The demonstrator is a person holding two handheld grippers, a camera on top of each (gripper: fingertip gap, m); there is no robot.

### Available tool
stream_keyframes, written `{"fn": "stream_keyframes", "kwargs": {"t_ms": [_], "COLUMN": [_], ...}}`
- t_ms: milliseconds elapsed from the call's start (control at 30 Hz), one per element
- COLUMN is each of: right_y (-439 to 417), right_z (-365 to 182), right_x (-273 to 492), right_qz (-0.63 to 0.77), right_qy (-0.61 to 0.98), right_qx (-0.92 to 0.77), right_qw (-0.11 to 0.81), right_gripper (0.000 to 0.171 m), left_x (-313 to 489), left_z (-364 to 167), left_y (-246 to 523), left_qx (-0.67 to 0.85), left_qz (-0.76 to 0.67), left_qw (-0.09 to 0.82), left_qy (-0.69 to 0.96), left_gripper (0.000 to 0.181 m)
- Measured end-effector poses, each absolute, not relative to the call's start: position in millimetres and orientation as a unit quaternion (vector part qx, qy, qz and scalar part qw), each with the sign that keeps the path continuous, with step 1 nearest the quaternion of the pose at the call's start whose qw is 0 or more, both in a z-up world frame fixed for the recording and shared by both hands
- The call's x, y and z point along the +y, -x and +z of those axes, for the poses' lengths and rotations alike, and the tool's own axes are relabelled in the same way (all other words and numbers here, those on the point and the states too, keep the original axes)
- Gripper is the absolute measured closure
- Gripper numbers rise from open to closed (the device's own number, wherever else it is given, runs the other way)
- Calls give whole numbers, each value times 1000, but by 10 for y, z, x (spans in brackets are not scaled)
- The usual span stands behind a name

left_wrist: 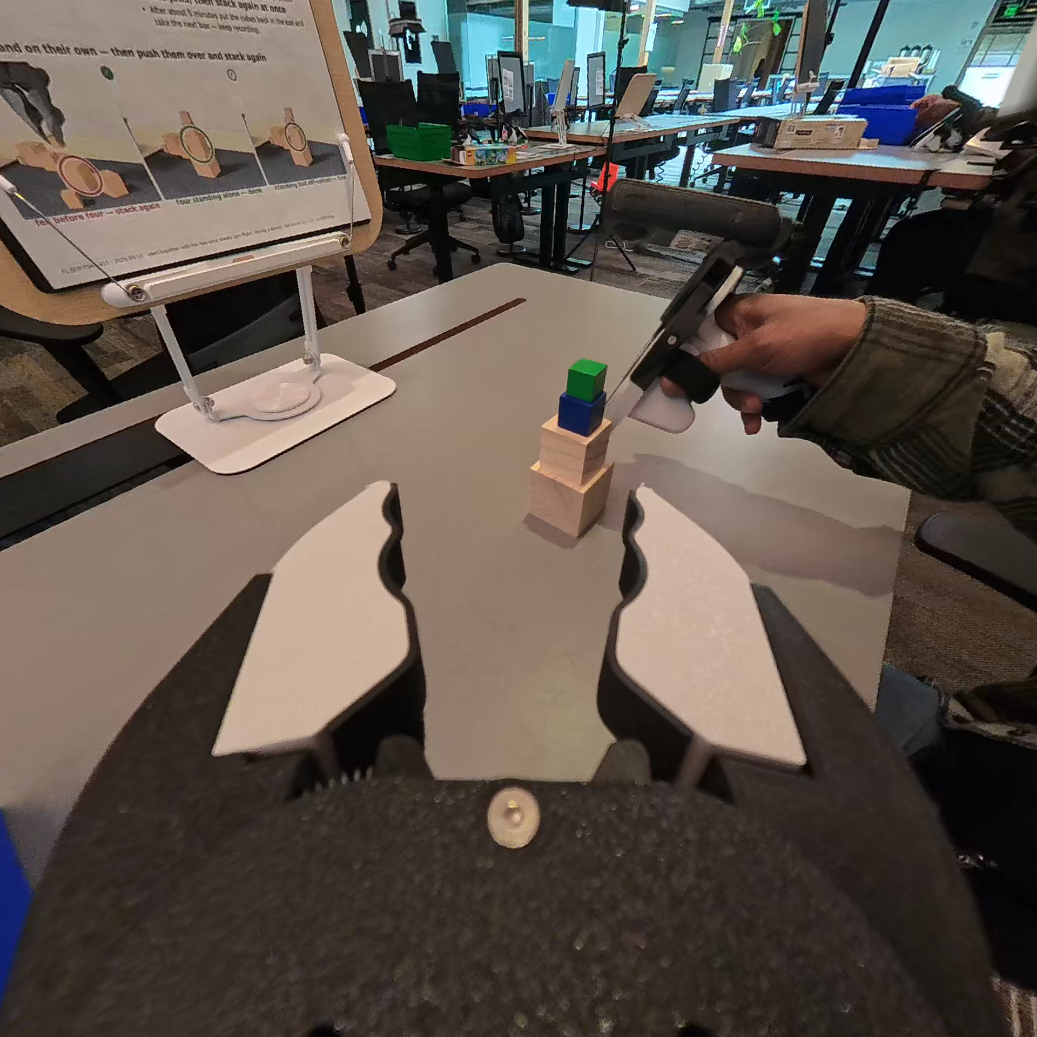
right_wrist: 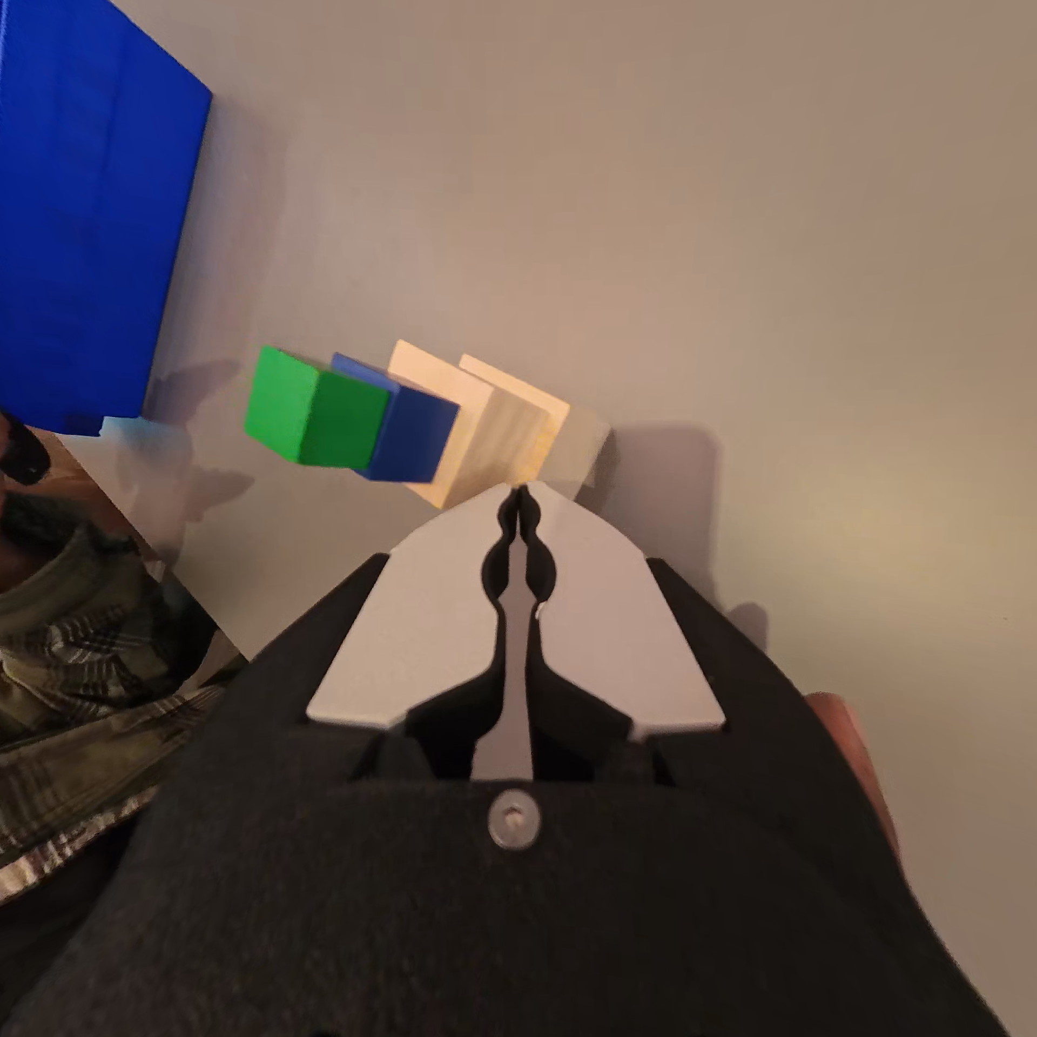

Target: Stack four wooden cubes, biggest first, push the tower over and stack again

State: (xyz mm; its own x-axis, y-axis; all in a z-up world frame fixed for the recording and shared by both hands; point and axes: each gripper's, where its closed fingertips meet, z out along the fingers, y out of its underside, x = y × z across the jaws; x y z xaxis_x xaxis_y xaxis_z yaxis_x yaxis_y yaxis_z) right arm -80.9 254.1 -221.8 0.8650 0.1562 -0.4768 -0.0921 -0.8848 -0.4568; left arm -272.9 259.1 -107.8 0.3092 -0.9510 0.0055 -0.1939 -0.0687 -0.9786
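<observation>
**A:** ok so, right gripper (right_wrist: 519, 494): in its own wrist view the two fingers are pinched together at the tips, nothing between them. Tips sit right at the edge of the second wooden cube (right_wrist: 505, 443), touching or a hair off, can't tell which. In the left wrist view you see the same gripper (left_wrist: 614, 418) mid-right of the frame, held in a hand (left_wrist: 785, 359), its tip just beside the blue cube (left_wrist: 581, 412).

**B:** and the left one?

**A:** left gripper (left_wrist: 513, 561) fills the bottom of its frame, fingers spread wide, holding nothing. The tower stands on the grey table (left_wrist: 477, 645) just past its fingertips, slightly right of centre, not touching.

**B:** containers?

**A:** a blue bin (right_wrist: 95, 224) in the upper left of the right wrist view, only its outer wall shows so can't see what's inside. There's a green bin (left_wrist: 418, 140) on a desk way back in the left view, contents not visible either.

**B:** tower order?

**A:** biggest wooden cube (left_wrist: 569, 496) on the table, second wooden one on it, then blue, green cube (left_wrist: 586, 379) on top. All four stacked, each twisted a bit off the one below. An instruction board on a white stand (left_wrist: 275, 409) sits upper left.
</observation>
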Motion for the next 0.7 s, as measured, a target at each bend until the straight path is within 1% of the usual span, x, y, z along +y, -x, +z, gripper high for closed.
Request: {"fn": "stream_keyframes", "kwargs": {"t_ms": [467,700], "right_y": [1260,1293], "right_z": [-2181,-2124], "right_x": [2764,2761], "right_qz": [237,237], "right_qy": [935,929], "right_qx": [-105,-118], "right_qw": [244,259], "right_gripper": [171,171], "left_x": [2654,2697], "left_z": [-1153,-1158], "left_y": [2728,2767], "left_qx": [455,452], "left_qz": [-367,-369], "left_qw": [502,502], "left_qy": [638,639], "left_gripper": [107,107]}}
